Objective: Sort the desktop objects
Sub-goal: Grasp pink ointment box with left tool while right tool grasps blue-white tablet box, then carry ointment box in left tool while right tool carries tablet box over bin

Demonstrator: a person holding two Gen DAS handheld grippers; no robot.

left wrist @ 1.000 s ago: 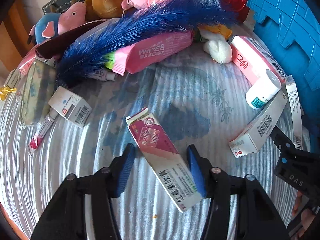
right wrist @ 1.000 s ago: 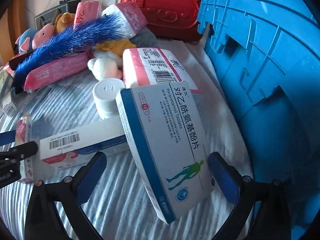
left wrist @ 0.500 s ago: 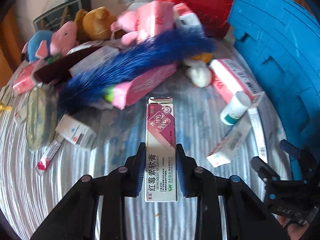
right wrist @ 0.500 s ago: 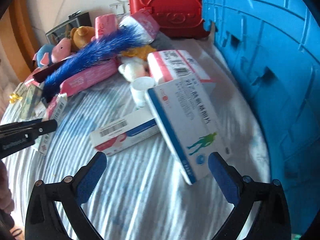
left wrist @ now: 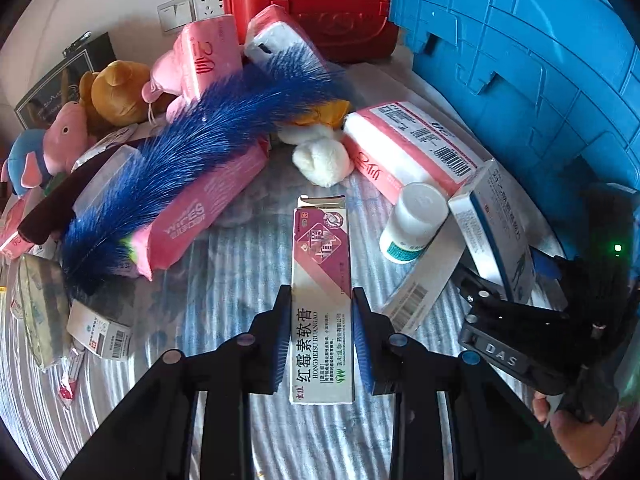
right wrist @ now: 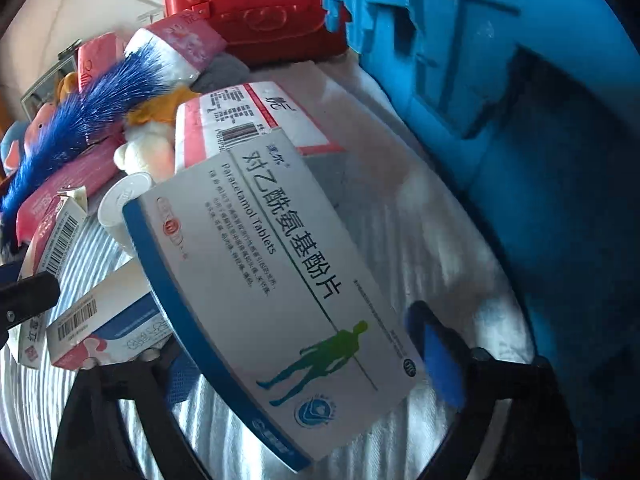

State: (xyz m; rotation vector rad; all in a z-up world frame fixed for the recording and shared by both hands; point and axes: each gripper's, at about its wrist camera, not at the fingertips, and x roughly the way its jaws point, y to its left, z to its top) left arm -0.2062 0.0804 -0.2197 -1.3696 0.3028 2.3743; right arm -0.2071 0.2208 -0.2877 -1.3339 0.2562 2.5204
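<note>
Two cartons sit betw. our grippers, one each. Item 1: ointment carton (left wrist: 322,304), long, white w/ magenta label, far flap open; our left gripper (left wrist: 322,332) has its blue pads pressed on both long sides, so it's pinched, near end betw. the fingers, far end pointing away, over the striped cloth (left wrist: 224,264). Item 2: paracetamol box (right wrist: 256,288), white w/ blue edge & green figure, tilted, lies betw. the fingers of our right gripper (right wrist: 304,364); jaws have just been closing in, right pad (right wrist: 438,364) at or v. near the box's right edge, left pad mostly hidden under the box, so we cannot tell if it's gripped yet.

Near surroundings: white bottle (left wrist: 414,222) w/ teal label just right of item 1, leaning on a long white barcode carton (left wrist: 424,288); item 2 shows there too, at the right. Tissue pack (left wrist: 404,148), pink/white, just beyond the bottle. White plush (left wrist: 322,158) far of item 1.

Left side: pink wipes pack (left wrist: 200,216), blue feathery duster (left wrist: 192,156) lying across it, small white box (left wrist: 100,330) near left.

Far: pink, brown & blue plush toys (left wrist: 80,128), red case (left wrist: 320,4), wall socket. Right: big blue crate (left wrist: 540,60). Hand (left wrist: 572,436) holding our right gripper shows at the near right.
</note>
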